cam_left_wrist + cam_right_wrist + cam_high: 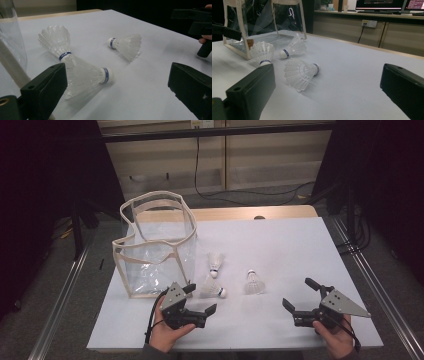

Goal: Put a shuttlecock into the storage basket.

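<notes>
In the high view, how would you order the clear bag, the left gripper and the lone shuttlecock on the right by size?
1. Clear bag, by far the largest.
2. Left gripper.
3. Lone shuttlecock, the smallest.

We're high above the table (280, 245), looking forward and down; each gripper view skims low and close; three shuttlecocks (85, 77) ahead of both jaw pairs.

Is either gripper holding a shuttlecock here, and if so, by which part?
Nothing is held. The left gripper and the right gripper both stand open above the table, and all three shuttlecocks lie free on it.
</notes>
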`<state>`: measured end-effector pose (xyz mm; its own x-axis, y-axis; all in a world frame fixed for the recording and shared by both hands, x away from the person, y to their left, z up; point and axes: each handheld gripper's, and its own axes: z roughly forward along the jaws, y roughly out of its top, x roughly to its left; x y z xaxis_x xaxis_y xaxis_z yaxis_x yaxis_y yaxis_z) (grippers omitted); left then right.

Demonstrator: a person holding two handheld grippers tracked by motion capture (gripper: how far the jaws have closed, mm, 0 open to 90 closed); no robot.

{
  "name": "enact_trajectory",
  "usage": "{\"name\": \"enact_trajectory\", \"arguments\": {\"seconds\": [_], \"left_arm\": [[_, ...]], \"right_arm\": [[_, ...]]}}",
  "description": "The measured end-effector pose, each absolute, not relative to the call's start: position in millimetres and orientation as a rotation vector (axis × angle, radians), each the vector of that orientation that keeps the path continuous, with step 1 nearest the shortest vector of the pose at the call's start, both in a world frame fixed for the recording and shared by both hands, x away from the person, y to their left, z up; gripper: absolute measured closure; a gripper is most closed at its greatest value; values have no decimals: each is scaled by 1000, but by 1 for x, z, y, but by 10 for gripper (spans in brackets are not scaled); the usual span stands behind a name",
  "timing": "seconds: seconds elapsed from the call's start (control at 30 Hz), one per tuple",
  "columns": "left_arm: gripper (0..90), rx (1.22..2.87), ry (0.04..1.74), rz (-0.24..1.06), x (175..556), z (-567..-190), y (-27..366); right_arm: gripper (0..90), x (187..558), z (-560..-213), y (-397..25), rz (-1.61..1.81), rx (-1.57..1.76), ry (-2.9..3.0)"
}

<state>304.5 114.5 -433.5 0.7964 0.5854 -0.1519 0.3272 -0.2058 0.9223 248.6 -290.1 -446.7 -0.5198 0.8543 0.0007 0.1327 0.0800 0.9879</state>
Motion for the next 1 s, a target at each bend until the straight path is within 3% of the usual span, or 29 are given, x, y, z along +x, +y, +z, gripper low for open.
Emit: {"name": "enact_trajectory", "arguments": {"seconds": [1.0], "left_arm": [[34,1891,750,313,308,-440,87]], "right_arm": [[0,248,-446,-291,1488,981,1741]]}}
